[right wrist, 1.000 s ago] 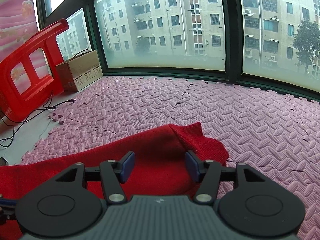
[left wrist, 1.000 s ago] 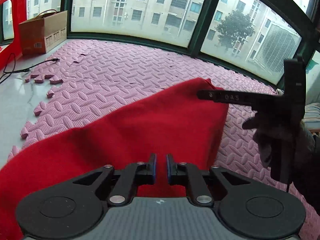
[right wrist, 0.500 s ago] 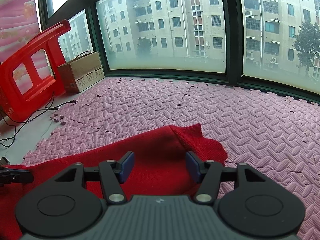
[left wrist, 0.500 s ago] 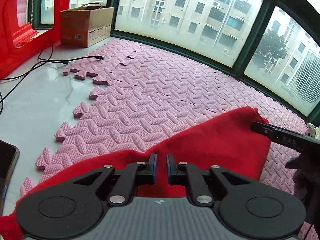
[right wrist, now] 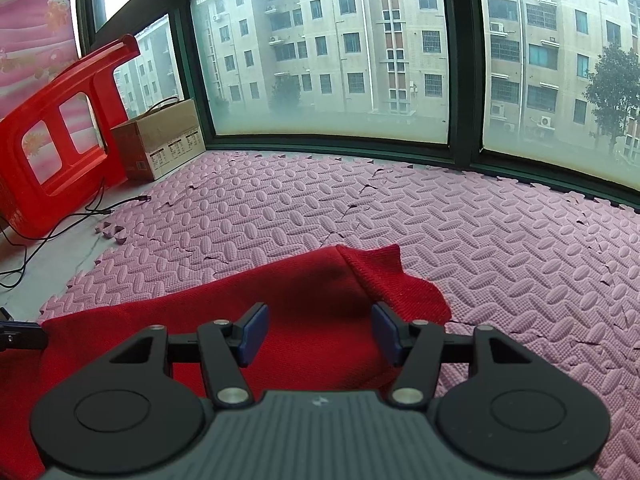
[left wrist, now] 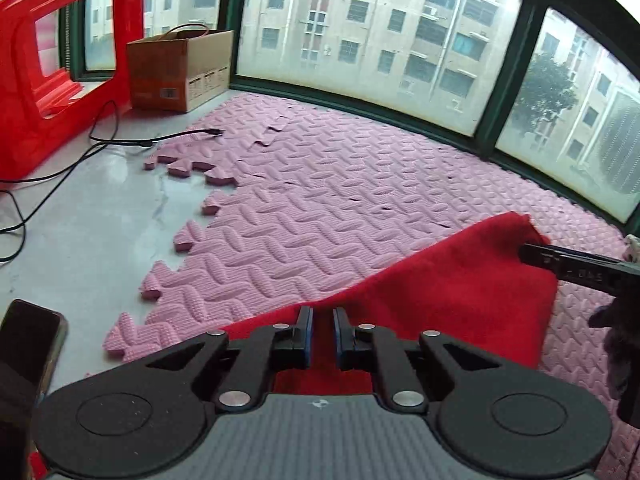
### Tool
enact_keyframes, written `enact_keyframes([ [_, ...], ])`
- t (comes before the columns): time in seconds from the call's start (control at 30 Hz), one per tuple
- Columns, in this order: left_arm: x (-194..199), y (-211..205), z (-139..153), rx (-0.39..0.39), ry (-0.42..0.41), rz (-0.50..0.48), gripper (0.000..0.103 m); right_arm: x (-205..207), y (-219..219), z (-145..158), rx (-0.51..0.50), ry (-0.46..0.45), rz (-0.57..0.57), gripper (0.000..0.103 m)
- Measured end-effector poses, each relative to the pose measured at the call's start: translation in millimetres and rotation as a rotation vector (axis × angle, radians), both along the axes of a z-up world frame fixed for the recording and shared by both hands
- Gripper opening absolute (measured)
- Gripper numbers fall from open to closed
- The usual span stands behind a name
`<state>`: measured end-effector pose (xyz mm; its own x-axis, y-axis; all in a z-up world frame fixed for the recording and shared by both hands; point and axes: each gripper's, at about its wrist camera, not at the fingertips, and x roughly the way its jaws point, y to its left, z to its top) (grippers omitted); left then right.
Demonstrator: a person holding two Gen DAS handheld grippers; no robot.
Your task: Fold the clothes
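A red knit garment point(left wrist: 452, 296) lies on the pink foam mat point(left wrist: 320, 184). My left gripper point(left wrist: 322, 334) is shut on the garment's near edge, with red cloth between its narrow jaws. In the right wrist view the same red garment point(right wrist: 248, 304) spreads leftward, with a ribbed corner at its far right. My right gripper point(right wrist: 318, 332) is open, jaws wide apart just above the garment and holding nothing. The right gripper's finger point(left wrist: 568, 264) also shows in the left wrist view at the garment's far corner.
A red plastic chair point(right wrist: 52, 140) and a cardboard box point(right wrist: 160, 140) stand at the far left by the window. Black cables point(left wrist: 100, 148) run over the bare grey floor. A dark phone point(left wrist: 28, 356) lies at the left near edge.
My left gripper has swung left and lowered with the garment's edge, so the cloth now lies flatter on the mat. The right gripper stays open over the garment's corner.
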<state>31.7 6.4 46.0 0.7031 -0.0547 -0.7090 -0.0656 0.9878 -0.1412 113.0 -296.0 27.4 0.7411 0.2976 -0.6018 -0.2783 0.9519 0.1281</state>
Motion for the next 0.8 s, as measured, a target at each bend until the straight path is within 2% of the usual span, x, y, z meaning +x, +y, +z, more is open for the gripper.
enact_keyframes([
  [0.1,3.8,14.0,-2.6,-0.074,0.02,0.055,0.012,-0.5,-0.2,0.7,0.002,0.0,0.0,0.059],
  [0.2,-4.9,3.5,7.0,-0.062,-0.009,0.008,0.012,-0.7,-1.6,1.5,0.01,-0.001,0.002,0.059],
  [0.37,1.4,-23.9,12.8,-0.105,-0.025,-0.071,0.012,-1.6,-1.1,1.2,0.013,-0.005,-0.001,0.06],
  [0.47,20.8,-33.6,5.4,-0.099,-0.015,-0.067,0.012,-1.8,-1.1,0.8,0.012,-0.007,-0.002,0.06],
  [0.6,39.3,-26.0,-7.5,-0.11,0.032,-0.018,0.012,-2.8,-3.8,3.4,0.032,-0.006,-0.002,0.06],
  [0.8,20.9,-32.1,5.5,-0.098,-0.008,-0.069,0.013,-17.8,-26.2,21.3,0.119,-0.03,-0.048,0.062],
])
